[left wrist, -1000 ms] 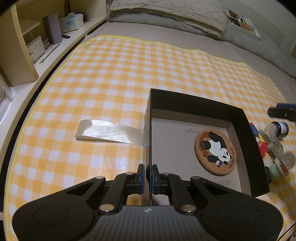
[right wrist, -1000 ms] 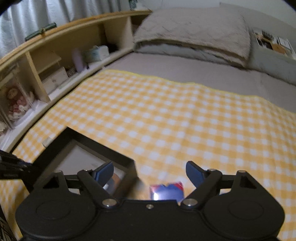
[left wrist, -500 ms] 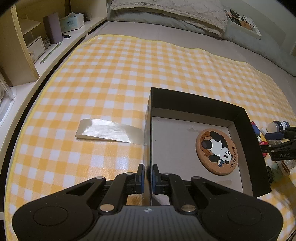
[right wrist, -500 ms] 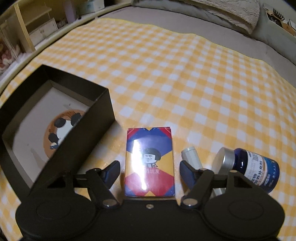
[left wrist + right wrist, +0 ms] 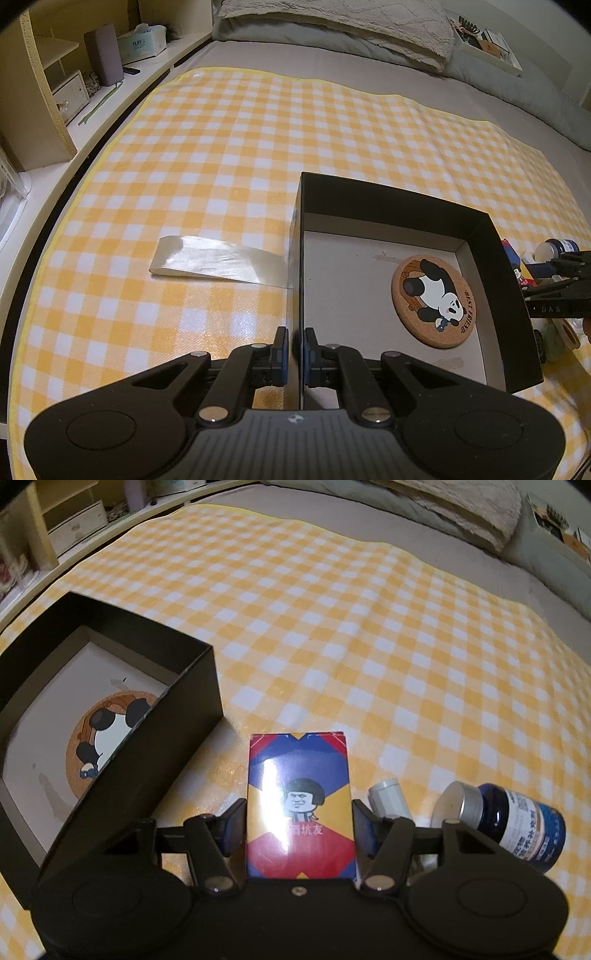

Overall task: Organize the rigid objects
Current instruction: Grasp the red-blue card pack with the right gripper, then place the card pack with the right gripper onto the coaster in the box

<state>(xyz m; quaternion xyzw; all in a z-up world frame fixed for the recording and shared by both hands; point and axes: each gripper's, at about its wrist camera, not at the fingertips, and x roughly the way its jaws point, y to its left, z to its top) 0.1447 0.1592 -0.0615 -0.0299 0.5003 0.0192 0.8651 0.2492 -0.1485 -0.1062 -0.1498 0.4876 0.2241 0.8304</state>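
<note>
Beside the black box [image 5: 110, 738] on the bed's checked cloth [image 5: 369, 627], our right hand-held gripper [image 5: 299, 825] had just been closing around the card pack [image 5: 299, 805], pads about touching its sides. Our left hand-held gripper [image 5: 294, 356] stayed pinched on the box's wall, probably steadying it for loading beside the panda coaster [image 5: 434, 301].

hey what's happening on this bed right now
A person is tidying small items into an open black cardboard box on a yellow checked mat. The left tool is shut on the box's near wall, steadying it. The right tool straddles a red, blue and yellow card pack lying beside the box; its jaws have just been closing, and the pads look at or near the pack's sides. A round cork panda coaster already lies inside. A dark blue bottle lies outside.
</note>
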